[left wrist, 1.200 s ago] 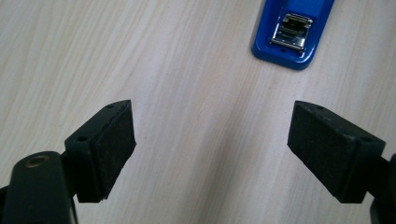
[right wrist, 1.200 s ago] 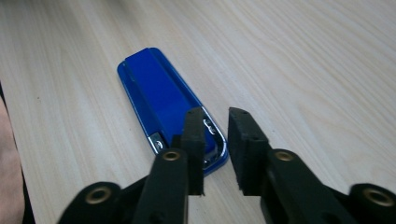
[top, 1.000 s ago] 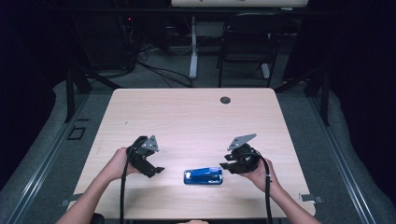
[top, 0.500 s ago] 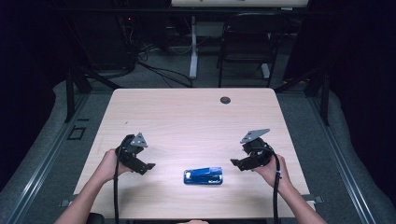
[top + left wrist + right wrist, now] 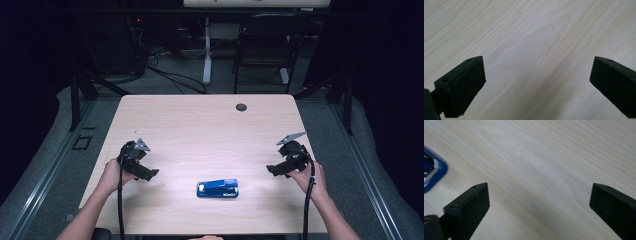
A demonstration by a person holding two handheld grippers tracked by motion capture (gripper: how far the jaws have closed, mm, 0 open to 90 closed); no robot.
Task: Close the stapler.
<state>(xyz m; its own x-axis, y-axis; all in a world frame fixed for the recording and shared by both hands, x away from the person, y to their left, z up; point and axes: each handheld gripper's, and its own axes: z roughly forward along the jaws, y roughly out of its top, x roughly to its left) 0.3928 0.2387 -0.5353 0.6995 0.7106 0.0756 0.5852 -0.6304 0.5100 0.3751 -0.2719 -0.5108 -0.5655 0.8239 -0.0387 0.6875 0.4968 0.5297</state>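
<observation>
While both tongs gape wide and empty, a blue stapler (image 5: 217, 189) lies flat on the worktop (image 5: 200, 130) between them.

The high view shows left tongs (image 5: 148, 173) and right tongs (image 5: 272, 170) flanking it; the right gripper view catches its blue, chrome-tipped end beside the left jaw.
</observation>
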